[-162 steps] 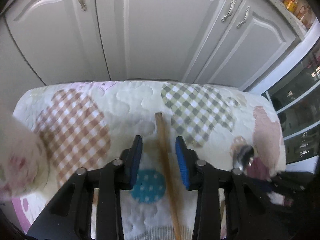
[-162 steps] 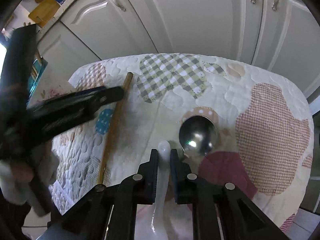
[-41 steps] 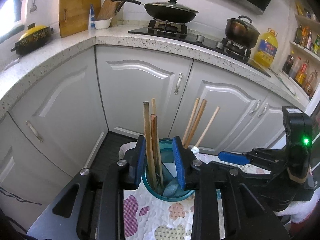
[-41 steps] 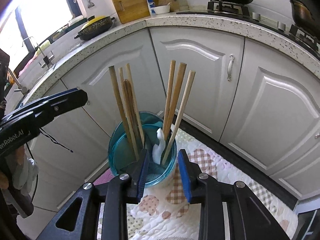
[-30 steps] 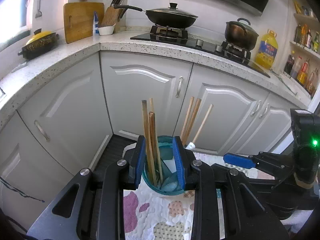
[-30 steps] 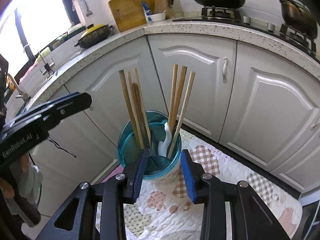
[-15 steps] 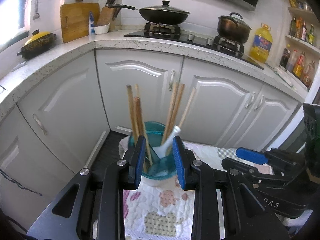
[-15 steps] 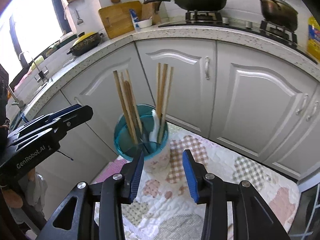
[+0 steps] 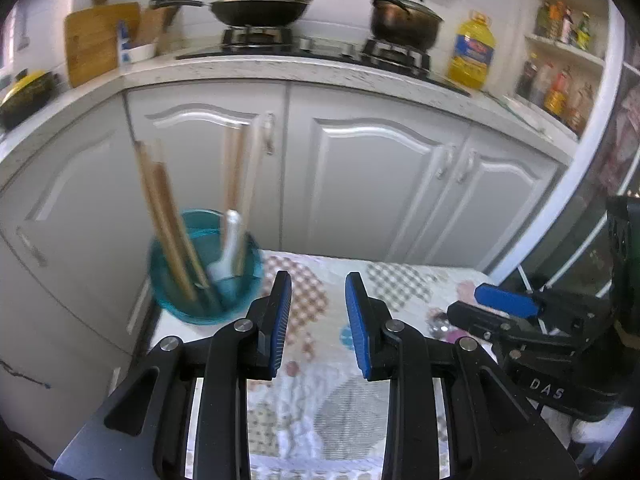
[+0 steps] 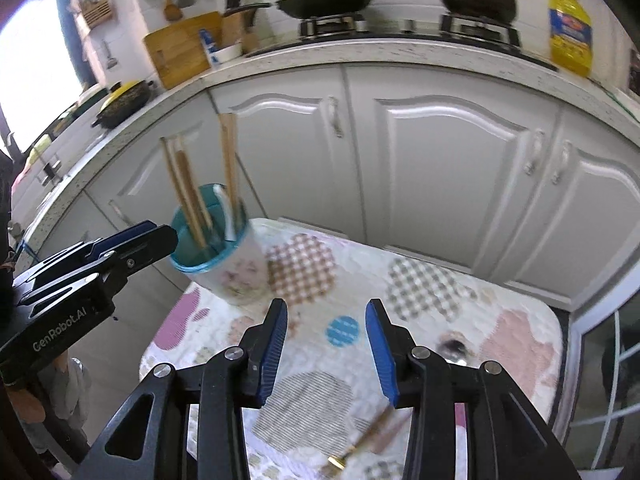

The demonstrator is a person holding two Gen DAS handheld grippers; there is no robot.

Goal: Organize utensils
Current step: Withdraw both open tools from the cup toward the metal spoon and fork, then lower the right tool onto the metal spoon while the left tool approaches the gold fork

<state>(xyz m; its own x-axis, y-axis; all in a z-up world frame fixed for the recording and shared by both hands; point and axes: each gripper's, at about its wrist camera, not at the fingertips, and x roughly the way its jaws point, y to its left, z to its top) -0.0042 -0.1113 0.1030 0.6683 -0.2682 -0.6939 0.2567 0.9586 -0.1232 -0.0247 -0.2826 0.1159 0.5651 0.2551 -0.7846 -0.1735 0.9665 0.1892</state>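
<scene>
A teal-rimmed cup (image 9: 204,276) stands at the far left corner of the quilted table and also shows in the right wrist view (image 10: 224,264). It holds several wooden chopsticks (image 9: 160,216) and a white spoon (image 9: 228,244). A metal spoon (image 10: 454,348) lies on the cloth at the right. A gold-tipped utensil (image 10: 366,440) lies near the front edge. My left gripper (image 9: 318,320) is open and empty, to the right of the cup. My right gripper (image 10: 326,344) is open and empty above the cloth.
The quilted patchwork cloth (image 10: 400,292) covers a small table. White cabinet doors (image 9: 380,184) stand behind it. A counter with a wok (image 9: 256,8), a pot (image 9: 404,20) and an oil bottle (image 9: 472,52) runs above. A glass door is at the right.
Both grippers have let go of their utensils into the cup, pulled back and swung right. The jaws have opened wider. The cup now sits left of both grippers.
</scene>
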